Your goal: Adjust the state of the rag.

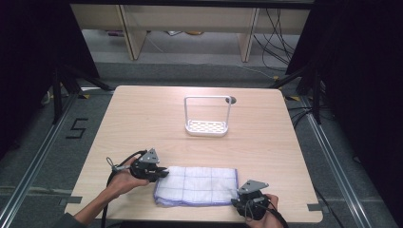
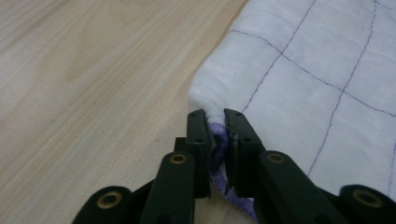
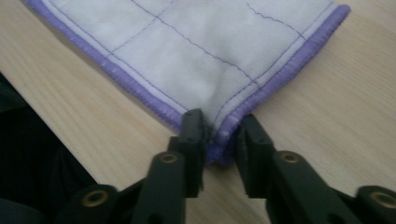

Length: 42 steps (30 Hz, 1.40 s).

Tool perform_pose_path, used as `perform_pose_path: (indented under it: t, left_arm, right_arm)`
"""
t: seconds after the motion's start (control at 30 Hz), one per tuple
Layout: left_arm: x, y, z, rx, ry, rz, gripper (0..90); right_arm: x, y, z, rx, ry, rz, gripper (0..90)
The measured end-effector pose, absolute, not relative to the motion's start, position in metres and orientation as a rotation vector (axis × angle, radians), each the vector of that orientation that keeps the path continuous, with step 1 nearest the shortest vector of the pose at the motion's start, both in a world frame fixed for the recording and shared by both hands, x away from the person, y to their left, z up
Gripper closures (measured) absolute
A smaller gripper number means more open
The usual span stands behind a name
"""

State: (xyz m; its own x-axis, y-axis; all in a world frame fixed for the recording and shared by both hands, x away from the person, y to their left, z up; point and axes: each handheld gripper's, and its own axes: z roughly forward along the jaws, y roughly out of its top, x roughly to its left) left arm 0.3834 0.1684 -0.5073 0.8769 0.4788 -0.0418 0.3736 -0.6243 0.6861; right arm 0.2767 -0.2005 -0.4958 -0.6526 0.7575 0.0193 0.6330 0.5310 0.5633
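Cloth [image 1: 197,185] lies flat, folded, along the bench's [image 1: 142,123] near edge, about mid-width. My left gripper [image 1: 164,173] is pinched on its far-left corner [image 2: 219,122]; the purple hem sits between the jaws. My right gripper [image 1: 236,198] is pinched on the near-right corner [image 3: 219,140], hem bunched between the jaws. Neither corner looks lifted off the bench.

White rack [image 1: 207,118] with a tall wire handle stands toward the far edge, right of centre, well apart from the cloth. Can't see anything in its tray. A black "5" [image 1: 77,128] is marked on the floor left of the bench.
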Motion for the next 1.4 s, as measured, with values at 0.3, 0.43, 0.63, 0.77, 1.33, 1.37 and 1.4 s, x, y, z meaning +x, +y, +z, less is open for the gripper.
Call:
perform_pose_path:
  t: [0.3,0.43,0.63,0.77,1.33,1.37,1.4]
  left_arm:
    - [0.368,0.173,-0.499,2.238,0.617,0.182,84.2]
    - [0.355,0.177,-0.495,2.195,0.621,0.165,84.2]
    - [0.332,0.178,-0.493,2.140,0.636,0.113,84.0]
    - [0.319,0.176,-0.494,2.106,0.633,0.089,83.9]
    - [0.289,0.134,-0.507,2.091,0.595,-0.064,82.5]
    - [0.288,0.132,-0.507,2.084,0.610,-0.083,81.8]
    - [0.289,0.130,-0.507,2.101,0.583,-0.085,80.8]
  right_arm:
    - [0.292,-0.208,-0.489,1.138,2.555,0.863,85.9]
    - [0.307,-0.211,-0.475,1.112,2.555,0.858,86.1]
    - [0.352,-0.204,-0.465,1.062,2.544,0.815,86.2]
    - [0.384,-0.193,-0.460,1.006,2.577,0.787,86.2]
    - [0.462,-0.136,-0.479,0.891,2.689,0.706,85.8]
    - [0.466,-0.135,-0.483,0.866,2.678,0.714,85.3]
    - [0.467,-0.135,-0.484,0.878,2.673,0.714,84.5]
